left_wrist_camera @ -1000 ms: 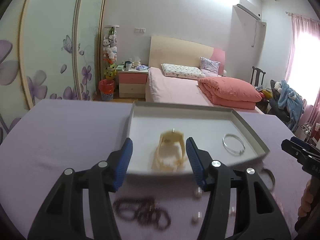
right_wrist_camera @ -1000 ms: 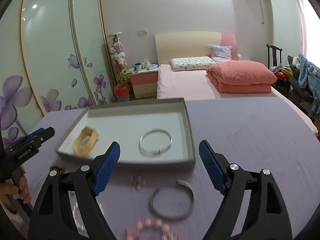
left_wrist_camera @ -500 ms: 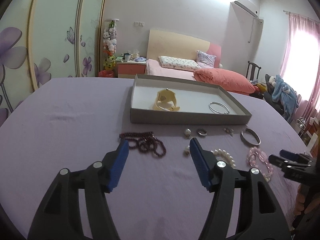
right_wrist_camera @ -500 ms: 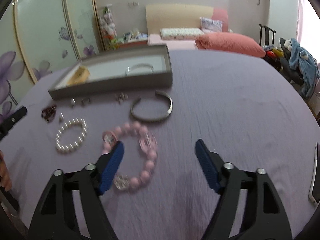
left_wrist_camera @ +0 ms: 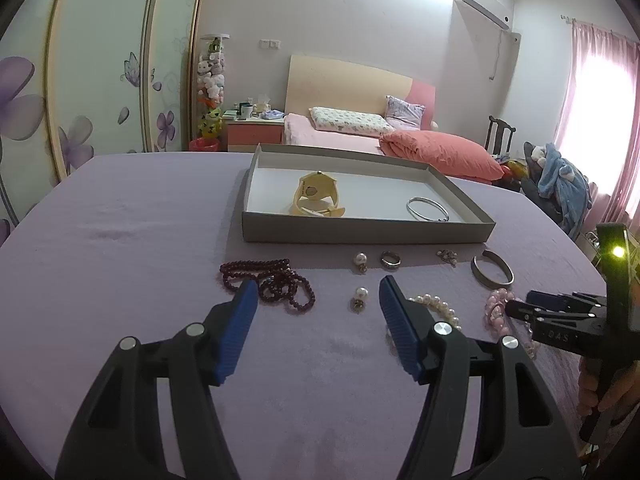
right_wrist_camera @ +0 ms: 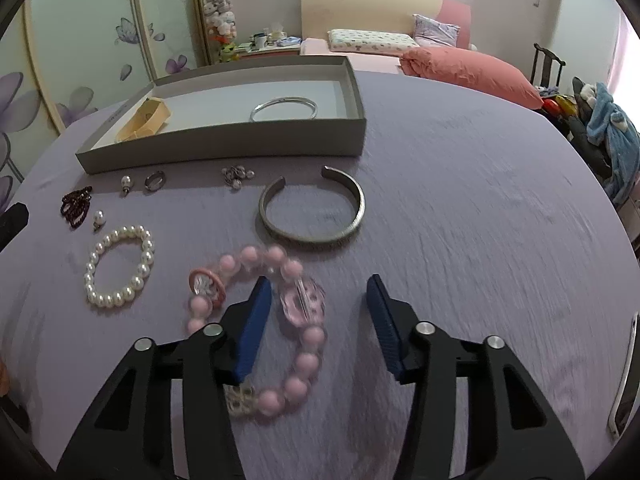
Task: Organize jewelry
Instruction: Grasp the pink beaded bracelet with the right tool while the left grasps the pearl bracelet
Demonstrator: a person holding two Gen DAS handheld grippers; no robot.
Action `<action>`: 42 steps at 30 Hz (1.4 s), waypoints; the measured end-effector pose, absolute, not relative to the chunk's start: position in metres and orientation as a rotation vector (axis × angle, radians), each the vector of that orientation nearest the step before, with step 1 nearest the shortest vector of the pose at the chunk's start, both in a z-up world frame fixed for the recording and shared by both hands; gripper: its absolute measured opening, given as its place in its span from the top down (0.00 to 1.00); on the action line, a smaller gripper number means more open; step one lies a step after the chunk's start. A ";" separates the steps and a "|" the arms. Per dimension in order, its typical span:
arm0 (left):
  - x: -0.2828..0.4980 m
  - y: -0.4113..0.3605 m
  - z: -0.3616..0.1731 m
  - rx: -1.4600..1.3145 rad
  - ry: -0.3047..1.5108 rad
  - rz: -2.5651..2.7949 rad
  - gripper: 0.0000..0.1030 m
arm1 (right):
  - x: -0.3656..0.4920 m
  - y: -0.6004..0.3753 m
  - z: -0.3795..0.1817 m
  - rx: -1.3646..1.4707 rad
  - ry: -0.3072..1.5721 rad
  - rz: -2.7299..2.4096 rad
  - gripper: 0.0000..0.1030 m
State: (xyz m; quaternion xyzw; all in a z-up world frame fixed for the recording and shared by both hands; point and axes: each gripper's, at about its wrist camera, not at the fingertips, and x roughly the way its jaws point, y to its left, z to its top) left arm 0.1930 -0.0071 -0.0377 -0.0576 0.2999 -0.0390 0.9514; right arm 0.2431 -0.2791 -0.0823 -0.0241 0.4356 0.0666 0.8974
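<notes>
My right gripper [right_wrist_camera: 318, 292] hangs low over the pink bead bracelet [right_wrist_camera: 303, 305] on the purple cloth. Its jaws are closing with the bracelet's right side between them, and the pads are clear of the beads. My left gripper [left_wrist_camera: 316, 292] stands open above the cloth, with a dark red bead necklace [left_wrist_camera: 276, 280] and a pearl earring [left_wrist_camera: 360, 296] just ahead of its tips. The grey tray [left_wrist_camera: 360, 232] beyond holds a cream watch [left_wrist_camera: 316, 196] and a thin silver bangle [left_wrist_camera: 427, 209].
Loose on the cloth lie a silver cuff [right_wrist_camera: 312, 241], a pearl bracelet [right_wrist_camera: 116, 300], a ring [right_wrist_camera: 155, 180], another pearl earring [right_wrist_camera: 126, 182] and small earrings [right_wrist_camera: 236, 174]. A phone [right_wrist_camera: 624, 380] lies at the table's right edge. A bed and a chair stand behind.
My left gripper drew back from the tray to above the loose pieces, then held still. My right gripper sank and tilted down onto the pink bracelet while its jaws narrowed.
</notes>
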 end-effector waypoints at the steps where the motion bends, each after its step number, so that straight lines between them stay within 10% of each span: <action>1: 0.193 -0.008 -0.038 -0.116 0.611 -0.082 0.40 | 0.243 -0.280 -0.082 -0.048 0.901 0.145 0.71; 27: 0.231 -0.082 -0.073 -0.022 0.858 -0.176 0.26 | 0.184 -0.325 -0.081 0.033 0.883 0.102 0.76; 42: 0.246 -0.079 -0.080 -0.005 0.897 -0.143 0.71 | 0.183 -0.325 -0.081 0.018 0.875 0.106 0.76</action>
